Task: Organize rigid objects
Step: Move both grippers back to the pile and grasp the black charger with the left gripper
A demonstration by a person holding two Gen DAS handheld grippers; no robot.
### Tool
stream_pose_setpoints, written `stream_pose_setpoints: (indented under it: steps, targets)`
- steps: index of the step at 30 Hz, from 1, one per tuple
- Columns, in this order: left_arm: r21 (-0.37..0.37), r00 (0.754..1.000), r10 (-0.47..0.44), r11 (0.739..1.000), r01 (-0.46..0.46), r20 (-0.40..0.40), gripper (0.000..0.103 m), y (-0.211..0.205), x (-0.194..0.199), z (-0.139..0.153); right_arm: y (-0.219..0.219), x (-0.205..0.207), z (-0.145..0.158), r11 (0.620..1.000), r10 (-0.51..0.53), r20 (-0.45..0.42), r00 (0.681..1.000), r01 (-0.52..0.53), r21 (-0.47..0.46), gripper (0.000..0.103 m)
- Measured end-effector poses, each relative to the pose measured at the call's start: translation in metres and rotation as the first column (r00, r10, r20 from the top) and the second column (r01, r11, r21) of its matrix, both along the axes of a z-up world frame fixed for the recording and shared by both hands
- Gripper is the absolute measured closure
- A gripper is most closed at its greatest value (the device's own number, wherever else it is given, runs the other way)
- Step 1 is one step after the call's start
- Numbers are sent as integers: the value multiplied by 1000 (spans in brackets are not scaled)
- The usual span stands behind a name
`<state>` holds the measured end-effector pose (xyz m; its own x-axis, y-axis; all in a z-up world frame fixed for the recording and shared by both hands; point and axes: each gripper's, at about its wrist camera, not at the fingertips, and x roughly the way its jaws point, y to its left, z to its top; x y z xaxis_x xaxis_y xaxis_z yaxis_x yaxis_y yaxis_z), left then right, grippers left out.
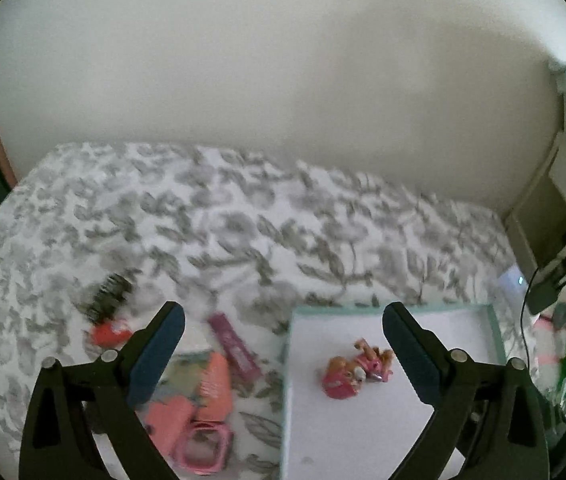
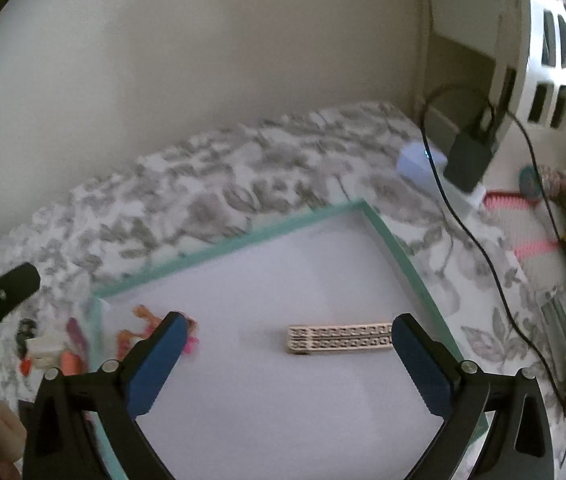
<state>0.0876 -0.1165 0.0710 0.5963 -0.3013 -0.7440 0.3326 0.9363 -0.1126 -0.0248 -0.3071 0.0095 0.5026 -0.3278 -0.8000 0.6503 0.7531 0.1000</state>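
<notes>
- Both hand-held grippers hang above a bed [image 1: 223,216] covered in a grey leaf-print spread, and neither holds anything.
- Left hand-held gripper [image 1: 283,316]: jaws spread wide, nothing between the pads; one finger is over the loose toys, the other over the tray.
- Right hand-held gripper [image 2: 289,326]: jaws also wide apart and empty, above the tray floor.
- A shallow white tray [image 2: 243,240] with a teal rim lies flat on the bedspread.
- Inside it, a beige studded building brick [image 2: 339,338] lies flat near the middle, between the right gripper's fingers but well below them.
- A pink toy figure cluster [image 1: 357,368] lies in the tray too, near its left side and apart from the brick.
- Left of the tray, on the spread, loose toys are scattered: a magenta bar [image 1: 235,346], coral pieces [image 1: 213,384], a pink ring-shaped piece [image 1: 201,446], a small red-orange toy [image 1: 111,332] and a dark blurred object [image 1: 107,294].
- A black cable [image 2: 483,248] trails across the bed's right side.
</notes>
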Motion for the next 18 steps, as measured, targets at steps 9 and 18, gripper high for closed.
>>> stream_pose_setpoints:
  steps: [9, 18]
  targets:
    - [-3, 991, 134, 991, -134, 10, 2, 101, 5, 42, 65, 17, 41, 984, 177, 120, 977, -180, 12, 0]
    - [108, 929, 362, 929, -353, -82, 2, 198, 16, 9, 140, 48, 28, 927, 365, 79, 928, -370, 61, 0]
